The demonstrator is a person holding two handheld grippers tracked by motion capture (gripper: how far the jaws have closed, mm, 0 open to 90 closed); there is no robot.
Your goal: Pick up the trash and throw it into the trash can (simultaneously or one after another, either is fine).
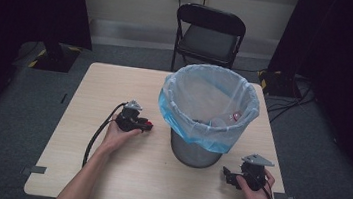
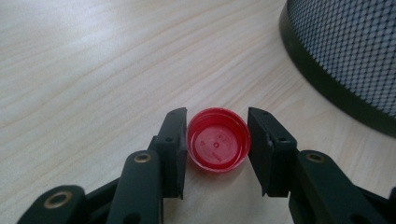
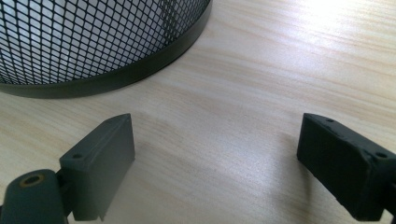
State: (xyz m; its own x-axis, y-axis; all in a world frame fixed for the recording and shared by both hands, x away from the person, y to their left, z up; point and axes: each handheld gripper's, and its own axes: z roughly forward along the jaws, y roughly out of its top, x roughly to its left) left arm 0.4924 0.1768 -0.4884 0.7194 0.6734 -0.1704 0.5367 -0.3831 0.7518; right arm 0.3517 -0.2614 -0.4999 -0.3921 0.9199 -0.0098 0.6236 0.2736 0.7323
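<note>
Pale wood table (image 1: 116,82) carries everything. One red bottle cap (image 2: 217,140) sits clamped between the left gripper's (image 2: 217,140) jaws, open side up; its embossed marks are too small to read. Right gripper (image 3: 217,154) jaws stand wide, holding nothing. Beyond both, one mesh bin (image 1: 193,154) with a blue liner (image 1: 209,103), contents unclear.

Jaws clamp red bottle cap (image 2: 217,140) beside mesh bin (image 2: 345,51)

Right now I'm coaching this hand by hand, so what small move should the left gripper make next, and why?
Probably lift. The left gripper is shut on the red bottle cap, low over the table, and the lined bin's rim stands well above it.
</note>
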